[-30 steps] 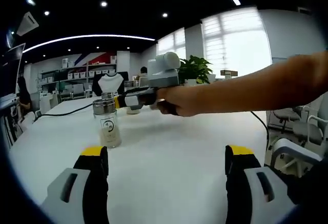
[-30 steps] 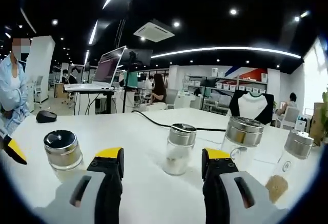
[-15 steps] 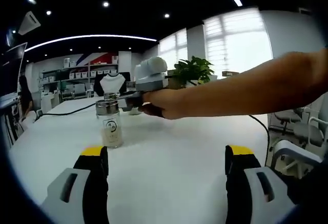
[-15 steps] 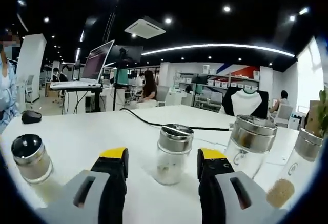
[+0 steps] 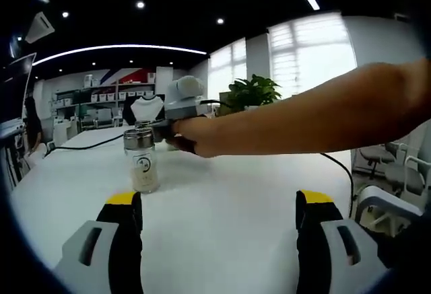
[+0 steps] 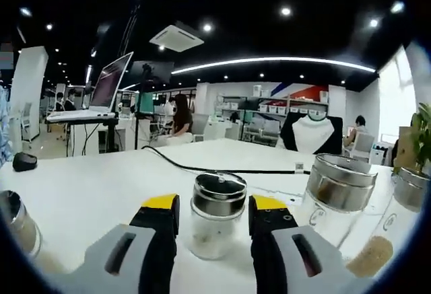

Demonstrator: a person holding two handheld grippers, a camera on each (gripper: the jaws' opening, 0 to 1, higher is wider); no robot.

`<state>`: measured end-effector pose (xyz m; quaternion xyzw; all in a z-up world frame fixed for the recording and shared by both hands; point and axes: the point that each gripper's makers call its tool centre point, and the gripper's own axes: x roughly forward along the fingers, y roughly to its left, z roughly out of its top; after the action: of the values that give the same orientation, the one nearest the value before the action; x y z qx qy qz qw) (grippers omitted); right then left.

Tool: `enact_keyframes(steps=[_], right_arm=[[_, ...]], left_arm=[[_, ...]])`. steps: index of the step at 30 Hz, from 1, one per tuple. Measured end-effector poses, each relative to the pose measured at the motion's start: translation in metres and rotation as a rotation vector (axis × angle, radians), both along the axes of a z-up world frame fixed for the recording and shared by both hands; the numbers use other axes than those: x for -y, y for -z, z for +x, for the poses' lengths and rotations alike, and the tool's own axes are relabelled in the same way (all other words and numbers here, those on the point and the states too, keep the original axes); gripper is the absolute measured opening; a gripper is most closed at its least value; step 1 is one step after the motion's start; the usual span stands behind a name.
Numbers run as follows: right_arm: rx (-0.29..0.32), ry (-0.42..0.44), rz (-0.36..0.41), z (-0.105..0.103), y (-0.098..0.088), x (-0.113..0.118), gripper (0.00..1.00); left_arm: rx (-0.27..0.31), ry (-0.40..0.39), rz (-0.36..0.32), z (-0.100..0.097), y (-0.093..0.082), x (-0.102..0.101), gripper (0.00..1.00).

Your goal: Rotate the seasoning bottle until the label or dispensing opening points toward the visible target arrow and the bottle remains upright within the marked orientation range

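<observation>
Right gripper (image 6: 210, 208) stood with its jaws flanking the seasoning bottle (image 6: 217, 216) on the white table (image 6: 94, 183), seemingly not yet clamped. Left gripper (image 5: 219, 206) hung wide open, empty. No arrow showed; the turning looked still undone.

Clear glass bottle (image 6: 214, 221), seemingly brushed-metal cap (image 6: 218, 196)

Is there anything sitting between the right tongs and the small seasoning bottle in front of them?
Nothing visible. In the right gripper view the seasoning bottle already stands upright in the gap of the open right tongs, one jaw on each side. The other bottles stand off to the sides on the white table.
</observation>
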<state>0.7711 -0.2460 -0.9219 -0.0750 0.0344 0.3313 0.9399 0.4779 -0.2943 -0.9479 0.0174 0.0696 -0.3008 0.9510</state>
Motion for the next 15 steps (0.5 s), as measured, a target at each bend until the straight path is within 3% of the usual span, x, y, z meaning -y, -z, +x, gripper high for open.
enact_keyframes(steps=[6, 15], right_arm=[[0.004, 0.014, 0.014, 0.003, -0.001, 0.002, 0.30], [0.006, -0.015, -0.037, -0.019, -0.004, 0.001, 0.30]], left_arm=[[0.001, -0.003, -0.005, 0.000, 0.000, -0.001, 1.00], [-0.002, -0.002, -0.009, 0.000, 0.001, -0.001, 1.00]])
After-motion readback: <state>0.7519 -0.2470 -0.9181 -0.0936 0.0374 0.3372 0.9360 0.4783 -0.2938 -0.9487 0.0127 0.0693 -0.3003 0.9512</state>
